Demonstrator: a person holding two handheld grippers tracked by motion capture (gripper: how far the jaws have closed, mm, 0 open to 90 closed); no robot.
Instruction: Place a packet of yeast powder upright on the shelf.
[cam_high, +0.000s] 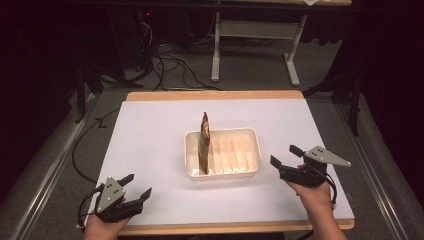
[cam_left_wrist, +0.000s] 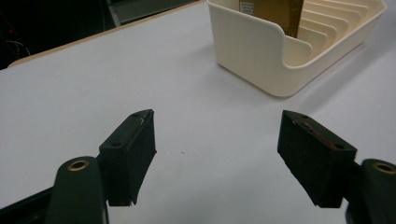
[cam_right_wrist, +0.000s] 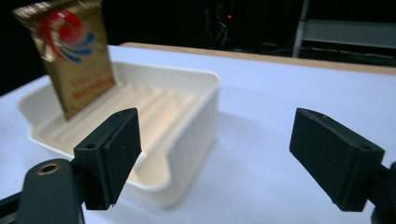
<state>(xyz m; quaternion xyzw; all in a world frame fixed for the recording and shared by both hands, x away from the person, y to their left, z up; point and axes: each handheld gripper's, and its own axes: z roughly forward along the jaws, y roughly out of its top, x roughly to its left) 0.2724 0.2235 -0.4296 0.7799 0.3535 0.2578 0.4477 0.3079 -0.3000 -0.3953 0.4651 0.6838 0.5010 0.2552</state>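
Observation:
A cream slotted rack sits at the middle of the white table. A gold packet with a red and blue logo stands upright in its leftmost slot. My left gripper rests near the front left edge, open, with nothing between its jaws. My right gripper hovers just right of the rack, open and holding nothing.
The white sheet covers a wooden table top. Beyond it are cables on the floor and the legs of another table. Metal rails run along both sides.

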